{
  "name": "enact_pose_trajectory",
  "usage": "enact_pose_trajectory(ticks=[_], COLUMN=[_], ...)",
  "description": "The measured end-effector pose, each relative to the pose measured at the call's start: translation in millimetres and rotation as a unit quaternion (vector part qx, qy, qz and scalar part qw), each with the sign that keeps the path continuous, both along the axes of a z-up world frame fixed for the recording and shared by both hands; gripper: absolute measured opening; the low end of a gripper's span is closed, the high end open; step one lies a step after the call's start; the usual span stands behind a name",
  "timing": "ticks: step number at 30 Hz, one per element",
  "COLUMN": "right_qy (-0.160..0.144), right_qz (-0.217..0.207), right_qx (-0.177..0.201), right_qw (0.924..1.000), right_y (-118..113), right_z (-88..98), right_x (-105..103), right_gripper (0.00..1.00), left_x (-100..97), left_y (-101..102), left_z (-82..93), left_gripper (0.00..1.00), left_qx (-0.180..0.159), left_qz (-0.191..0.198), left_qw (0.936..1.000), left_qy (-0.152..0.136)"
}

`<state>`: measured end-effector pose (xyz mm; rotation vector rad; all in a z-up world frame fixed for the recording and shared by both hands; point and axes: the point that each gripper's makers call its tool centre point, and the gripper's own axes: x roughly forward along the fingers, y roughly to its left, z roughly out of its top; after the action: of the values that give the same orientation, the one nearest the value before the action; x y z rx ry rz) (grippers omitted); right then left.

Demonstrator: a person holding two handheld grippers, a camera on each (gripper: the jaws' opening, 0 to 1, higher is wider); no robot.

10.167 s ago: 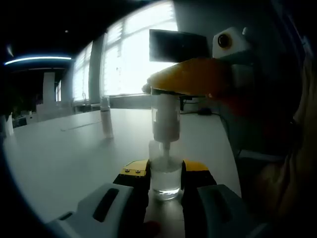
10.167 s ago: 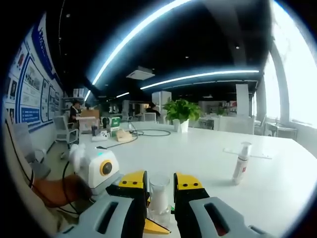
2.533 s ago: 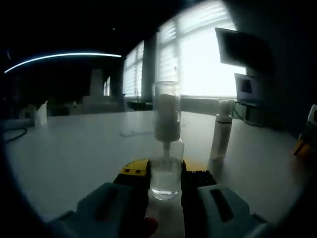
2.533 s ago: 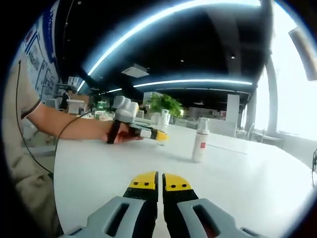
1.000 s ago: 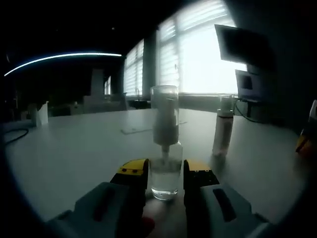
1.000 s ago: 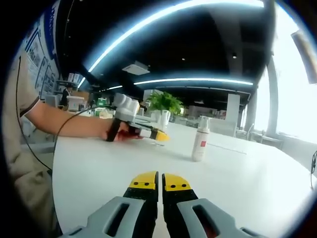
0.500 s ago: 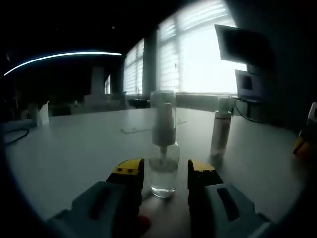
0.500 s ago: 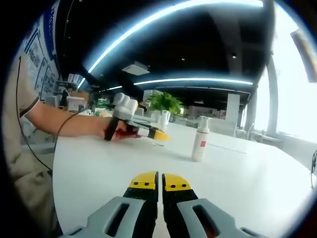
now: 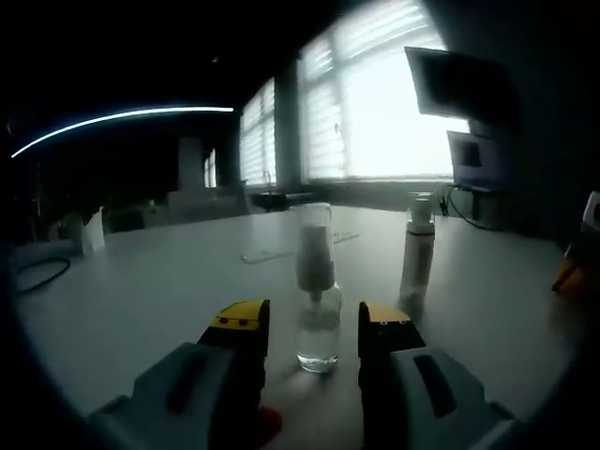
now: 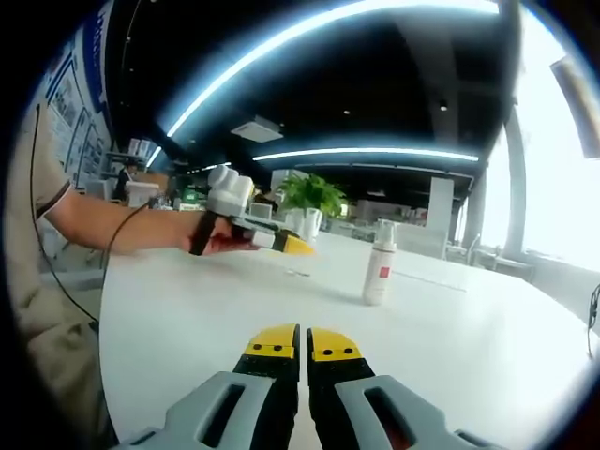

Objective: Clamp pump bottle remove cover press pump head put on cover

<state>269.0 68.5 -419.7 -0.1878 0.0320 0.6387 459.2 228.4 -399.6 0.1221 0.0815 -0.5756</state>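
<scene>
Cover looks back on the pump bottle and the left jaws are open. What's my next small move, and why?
Probably draw the left gripper straight back, clear of the pump bottle. Its jaws stand apart on either side of the bottle, which stands upright on the table with the clear cover over the pump head. The right gripper is shut and holds nothing.
</scene>
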Motion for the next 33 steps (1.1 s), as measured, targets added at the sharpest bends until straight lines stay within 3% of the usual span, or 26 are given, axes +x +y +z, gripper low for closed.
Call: enact_pose_trajectory(ticks=[11, 19, 23, 33], right_qy=[-0.001, 0.0, 0.0, 0.0], right_qz=[0.001, 0.001, 0.001, 0.001], right_qx=[-0.002, -0.002, -0.002, -0.004], right_qw=[1.0, 1.0, 1.0, 1.0], right_y=[0.2, 0.8, 1.0, -0.5], right_z=[-0.6, -0.4, -0.5, -0.9], right_x=[-0.1, -0.6, -0.8, 0.2], right_gripper=[0.0, 0.0, 0.0, 0.0], left_x=[-14.3, -40.6, -62.8, -77.5], left_y=[16.0, 9.7, 4.9, 15.2], left_z=[19.4, 38.3, 44.5, 56.3], left_gripper=[0.3, 0.31, 0.3, 0.23], left_qx=[-0.013, -0.031, -0.027, -0.041], left_qz=[0.008, -0.009, -0.017, -0.03], left_qw=[0.9998, 0.999, 0.9987, 0.9976], left_qy=[-0.013, -0.029, -0.04, -0.048])
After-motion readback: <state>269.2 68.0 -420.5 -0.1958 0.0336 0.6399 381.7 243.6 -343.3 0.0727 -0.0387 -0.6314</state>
